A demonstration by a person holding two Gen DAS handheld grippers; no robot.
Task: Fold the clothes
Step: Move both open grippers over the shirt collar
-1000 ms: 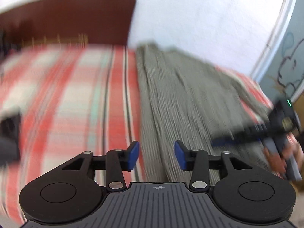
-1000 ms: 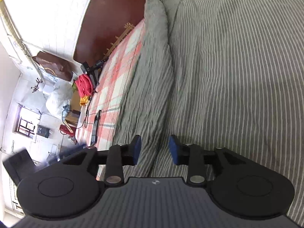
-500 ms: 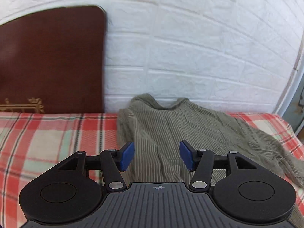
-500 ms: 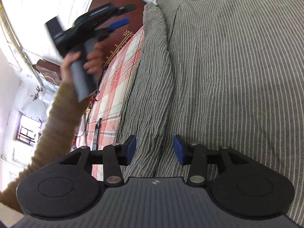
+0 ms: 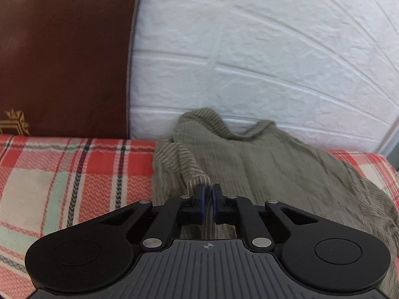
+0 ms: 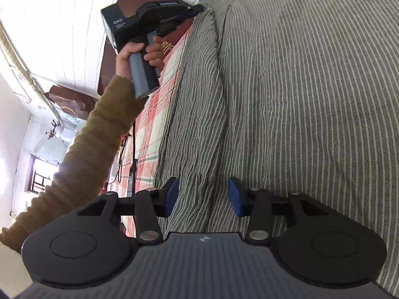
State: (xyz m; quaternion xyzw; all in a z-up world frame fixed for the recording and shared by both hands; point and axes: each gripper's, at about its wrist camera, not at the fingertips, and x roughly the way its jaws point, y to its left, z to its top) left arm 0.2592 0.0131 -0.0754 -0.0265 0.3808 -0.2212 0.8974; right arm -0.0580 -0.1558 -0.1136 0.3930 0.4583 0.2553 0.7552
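Your left claw (image 5: 208, 200) is pinched on a raised fold of the shirt (image 5: 261, 169), just beside the shirt's left edge near the collar. In that view the headboard (image 5: 62, 57) stands left of the shirt, the brick wall (image 5: 249, 49) rises behind it, and the shirt's collar touches the wall. The shirt lies spread on the bed, over the plaid bedspread (image 5: 62, 182), which shows on both sides of it.

Your right claw (image 6: 203, 196) is spread, its blue pads on either side of a lengthwise ridge in the shirt (image 6: 311, 99) without pressing it. From that view your left hand (image 6: 139, 54), in a mustard sleeve (image 6: 94, 144), holds its claw at the shirt's far end, beside the headboard.
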